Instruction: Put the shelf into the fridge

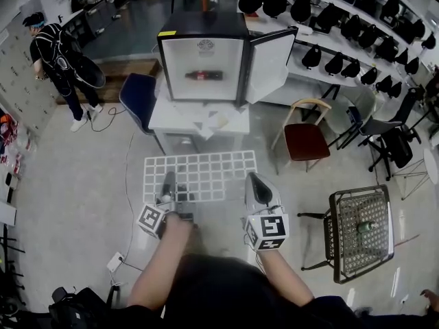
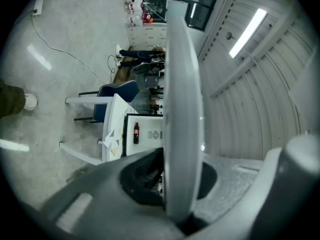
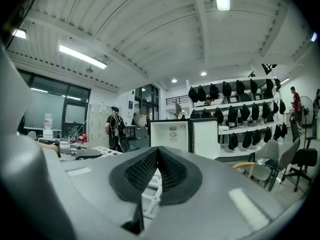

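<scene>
The shelf (image 1: 199, 175) is a white wire grid, held level in front of me between both grippers. My left gripper (image 1: 168, 182) is shut on its near left part; in the left gripper view the shelf (image 2: 183, 109) stands edge-on as a white bar clamped in the jaws. My right gripper (image 1: 258, 186) is shut on the shelf's right edge, and in the right gripper view the white shelf (image 3: 149, 196) shows under the meeting pads (image 3: 172, 171). Ahead, the black fridge (image 1: 206, 36) stands on a white table (image 1: 230, 122) with its door (image 1: 271, 64) swung open to the right. A cola bottle (image 1: 204, 75) lies inside.
A blue chair (image 1: 139, 96) stands left of the table, and a wooden chair with a red seat (image 1: 304, 140) stands to its right. A wire basket table (image 1: 360, 233) holds a green can (image 1: 365, 227). A person (image 1: 58, 60) stands far left. Racks of black helmets (image 1: 357, 26) line the right.
</scene>
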Motion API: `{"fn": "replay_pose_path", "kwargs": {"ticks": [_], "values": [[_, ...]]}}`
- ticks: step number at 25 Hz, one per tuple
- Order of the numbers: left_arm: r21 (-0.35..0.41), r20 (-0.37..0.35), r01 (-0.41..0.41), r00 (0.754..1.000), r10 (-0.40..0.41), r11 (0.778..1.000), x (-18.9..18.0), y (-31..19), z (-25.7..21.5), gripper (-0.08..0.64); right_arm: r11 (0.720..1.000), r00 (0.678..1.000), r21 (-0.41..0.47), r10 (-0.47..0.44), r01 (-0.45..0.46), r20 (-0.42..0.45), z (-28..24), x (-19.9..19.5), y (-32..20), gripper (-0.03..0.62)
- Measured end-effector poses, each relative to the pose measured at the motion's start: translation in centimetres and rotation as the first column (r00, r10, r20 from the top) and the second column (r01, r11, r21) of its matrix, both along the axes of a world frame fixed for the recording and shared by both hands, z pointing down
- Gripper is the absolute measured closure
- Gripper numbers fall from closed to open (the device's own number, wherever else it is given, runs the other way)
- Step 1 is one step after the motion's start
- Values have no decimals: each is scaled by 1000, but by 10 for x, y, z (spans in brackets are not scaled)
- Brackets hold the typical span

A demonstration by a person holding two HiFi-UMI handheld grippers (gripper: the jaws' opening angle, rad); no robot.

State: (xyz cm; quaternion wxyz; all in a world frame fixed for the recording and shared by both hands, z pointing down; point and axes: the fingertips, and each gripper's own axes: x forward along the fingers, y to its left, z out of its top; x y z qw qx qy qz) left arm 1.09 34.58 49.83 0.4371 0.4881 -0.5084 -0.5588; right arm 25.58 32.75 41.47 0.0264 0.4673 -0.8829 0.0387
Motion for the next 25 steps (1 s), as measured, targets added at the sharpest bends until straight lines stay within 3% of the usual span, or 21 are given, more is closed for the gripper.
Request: {"fn": "replay_pose_path", "kwargs": {"ticks": [4,8,17,25], "values": [[-6,-5,-15,1000,15,1000,-6,-13,3,526,1000,1000,-13,-2,2,-2,2,-12,-7,591],[-12,-27,-34,999,34,999,-25,-65,10,526,1000,1000,-15,7,-7,-6,4,-33,-46,591],[-20,-54,-84,995,83,996,-86,-171,27,526,998,997,-62,13,-17,-71,24,-112,-146,592],[-7,-58,-135,989,134,991,-147,-261,17,526,995,997,-95,28,-35,-69,21,-187,-224,591]]}}
